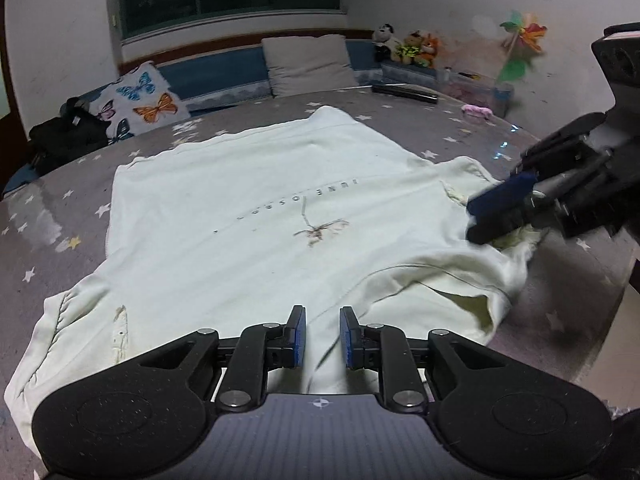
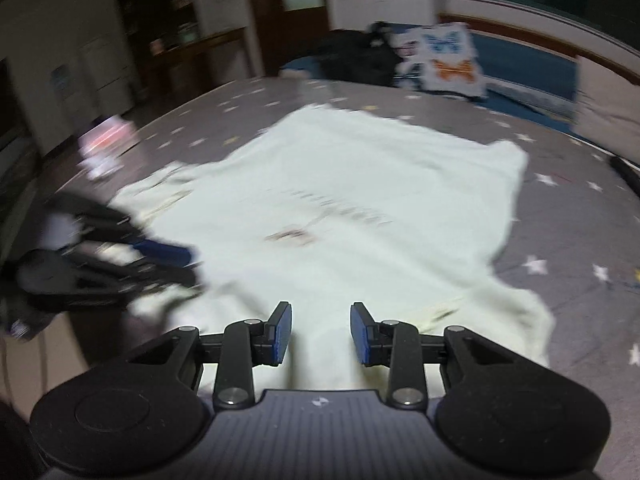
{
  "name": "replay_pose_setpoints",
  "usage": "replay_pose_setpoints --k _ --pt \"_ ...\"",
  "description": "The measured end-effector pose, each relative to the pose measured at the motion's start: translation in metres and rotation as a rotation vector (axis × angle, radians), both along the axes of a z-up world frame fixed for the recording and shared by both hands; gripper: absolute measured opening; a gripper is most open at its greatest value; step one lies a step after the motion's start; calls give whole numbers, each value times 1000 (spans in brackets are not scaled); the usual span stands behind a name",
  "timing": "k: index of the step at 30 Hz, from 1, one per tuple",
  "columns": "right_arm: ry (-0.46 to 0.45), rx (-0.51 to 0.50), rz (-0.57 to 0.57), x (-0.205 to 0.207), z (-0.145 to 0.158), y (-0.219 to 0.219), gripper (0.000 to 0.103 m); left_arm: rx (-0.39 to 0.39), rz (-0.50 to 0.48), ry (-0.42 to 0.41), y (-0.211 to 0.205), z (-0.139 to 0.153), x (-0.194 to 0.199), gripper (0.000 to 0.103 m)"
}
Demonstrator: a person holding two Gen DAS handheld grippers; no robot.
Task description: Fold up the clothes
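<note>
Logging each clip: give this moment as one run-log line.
shirt spread on bed | left tool open, fabric between jaws | right tool open at shirt edge | fold not begun

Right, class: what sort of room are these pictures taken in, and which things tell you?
Most likely a bedroom at home: a bed with a star-print sheet, pillows against its far edge, and soft toys on the ledge by the window.

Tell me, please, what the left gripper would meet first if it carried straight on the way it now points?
Most likely the pale T-shirt itself: the left gripper points low along the cloth spread on the bed, its fingers slightly apart over a ridge of fabric. Depth is hard to judge.
</note>
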State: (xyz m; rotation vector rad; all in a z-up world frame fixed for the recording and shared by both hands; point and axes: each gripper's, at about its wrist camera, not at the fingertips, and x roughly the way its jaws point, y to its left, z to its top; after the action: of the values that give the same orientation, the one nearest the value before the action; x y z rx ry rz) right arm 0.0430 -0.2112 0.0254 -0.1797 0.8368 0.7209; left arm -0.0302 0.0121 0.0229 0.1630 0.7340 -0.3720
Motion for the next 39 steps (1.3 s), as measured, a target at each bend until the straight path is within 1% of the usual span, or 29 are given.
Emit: replay_pose_setpoints --k 4,8,10,12,13,14,15,18,21,23,25,26,28,29,30,31,33,35,36,37,38,39 --pt "5 -43 54 -16 -8 17 31 3 6 -5 -2 -2 -4 21" --pt "6 -95 95 -29 -18 33 31 13 4 -3 1 -6 -11 28" --pt "6 -122 111 -34 -23 40 28 20 5 -2 3 -8 -15 29" --pt "-2 -127 97 -37 -22 37 14 22 16 3 7 -10 -16 29" --pt "-6 -120 93 -39 -19 34 11 23 24 6 10 -11 -16 29" --pt "-11 -112 89 -41 -17 32 5 23 30 6 12 -11 -16 29" --pt "-15 -105 84 -43 -14 29 3 22 32 5 14 -10 -17 29" --pt "-28 -83 71 -49 -6 22 1 19 38 7 20 -8 -21 29" --pt "-5 -55 83 -55 -3 10 1 20 45 20 25 -11 -22 26" --pt "25 -79 89 -57 -9 9 1 24 48 30 27 -12 -22 25" --pt "33 -87 85 -58 -12 9 3 23 45 24 26 -10 -24 26" --pt "29 -88 82 -58 -13 9 7 25 40 17 24 -9 -25 26" --pt "-24 -73 69 -56 -5 11 10 29 31 5 21 -7 -26 27" --pt "-48 -67 65 -55 -2 13 13 35 27 3 20 -8 -26 27" --pt "-61 -66 65 -52 -2 16 20 40 24 1 18 -8 -26 27" --pt "-61 -70 63 -48 -5 20 22 49 23 2 17 -10 -25 27" --pt "-40 -84 61 -42 -14 27 24 62 23 4 17 -12 -25 27" --pt "-10 -101 62 -38 -24 32 22 73 21 6 17 -15 -26 24" --pt "-4 -111 64 -38 -28 33 21 75 24 5 18 -15 -27 13" --pt "-8 -117 61 -39 -29 32 15 76 30 1 19 -14 -27 8" --pt "-12 -118 56 -39 -29 31 4 72 36 -7 21 -12 -28 7" --pt "-20 -102 46 -40 -26 28 3 62 39 -17 23 -8 -28 5"
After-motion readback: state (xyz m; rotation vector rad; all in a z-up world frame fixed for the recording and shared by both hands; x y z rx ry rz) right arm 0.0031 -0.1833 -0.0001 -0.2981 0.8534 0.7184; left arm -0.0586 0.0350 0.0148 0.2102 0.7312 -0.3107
